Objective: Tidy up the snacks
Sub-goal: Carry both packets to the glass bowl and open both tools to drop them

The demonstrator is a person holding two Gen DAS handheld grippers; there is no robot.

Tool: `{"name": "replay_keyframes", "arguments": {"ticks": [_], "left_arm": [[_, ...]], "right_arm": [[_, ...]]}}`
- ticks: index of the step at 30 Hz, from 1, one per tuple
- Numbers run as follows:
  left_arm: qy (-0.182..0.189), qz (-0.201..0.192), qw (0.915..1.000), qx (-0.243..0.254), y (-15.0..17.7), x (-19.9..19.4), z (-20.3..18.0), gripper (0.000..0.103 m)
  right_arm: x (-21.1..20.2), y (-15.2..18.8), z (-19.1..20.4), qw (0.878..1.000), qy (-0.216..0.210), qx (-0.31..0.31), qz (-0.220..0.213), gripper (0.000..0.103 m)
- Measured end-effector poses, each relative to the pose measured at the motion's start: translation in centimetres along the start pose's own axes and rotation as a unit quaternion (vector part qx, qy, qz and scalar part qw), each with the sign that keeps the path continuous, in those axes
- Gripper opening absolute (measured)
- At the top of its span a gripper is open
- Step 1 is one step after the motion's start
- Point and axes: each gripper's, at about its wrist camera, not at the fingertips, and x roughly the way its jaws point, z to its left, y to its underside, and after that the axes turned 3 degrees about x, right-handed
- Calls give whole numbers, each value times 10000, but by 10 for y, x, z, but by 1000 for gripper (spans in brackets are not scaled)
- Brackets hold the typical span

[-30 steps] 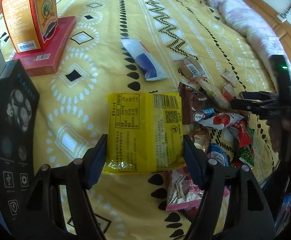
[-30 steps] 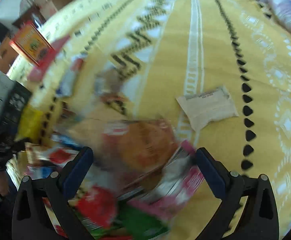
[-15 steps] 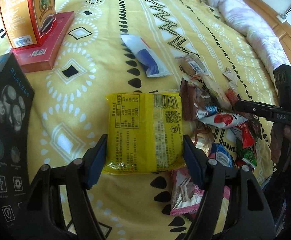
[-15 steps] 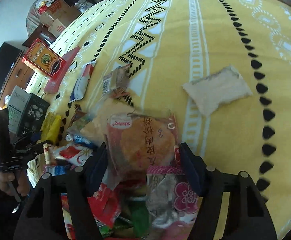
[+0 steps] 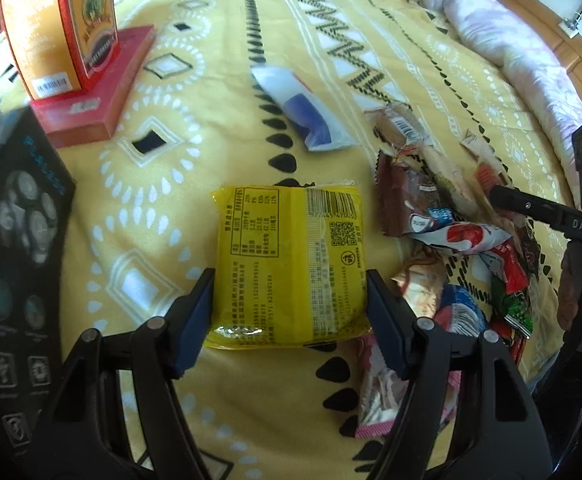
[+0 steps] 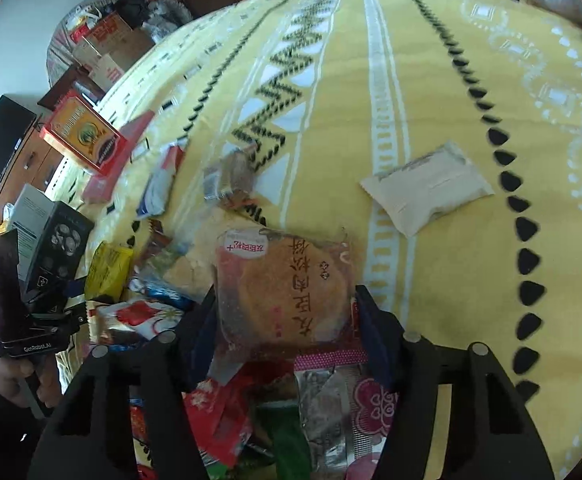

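bed (image 5: 219,168): yellow patterned cover; on it: snack heap (image 5: 463,240); white packet (image 6: 427,188); red box (image 5: 91,92)

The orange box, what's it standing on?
The orange box stands upright on a flat red box, which lies on the yellow bedspread. What the red box's covered top looks like can't be seen.

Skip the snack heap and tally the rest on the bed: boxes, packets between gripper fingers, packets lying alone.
Boxes: 3 (orange box, red box, black box)
Packets between fingers: 2 (yellow packet in the left gripper; cake packet in the right gripper, whose jaws have just been closing on it)
Packets lying alone: 2 (white-and-blue packet, plain white packet)
Total: 7
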Motion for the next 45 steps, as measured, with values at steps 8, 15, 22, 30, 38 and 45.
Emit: {"name": "replay_keyframes", "arguments": {"ticks": [8, 15, 22, 30, 38, 45], "left_arm": [[-134, -412, 9991, -13, -2, -43, 5, 72], [-88, -991, 9950, 28, -8, -95, 1, 72], [-10, -1539, 9881, 20, -8, -156, 8, 72], [-135, -1837, 9827, -186, 7, -195, 40, 72], [-9, -1843, 9817, -485, 19, -204, 62, 72], [156, -2002, 9784, -495, 24, -216, 71, 72]], "right_arm": [[-72, -9, 32, 9930, 156, 43, -1173, 64], [-130, -13, 78, 9806, 147, -36, -1952, 64], [-156, -6, 146, 9785, -171, -282, -2034, 64], [-148, 11, 226, 9771, -637, -659, -1918, 64], [-127, 26, 254, 9830, -746, -592, -1569, 64], [-136, 24, 281, 9805, -658, -843, -1647, 64]]}}
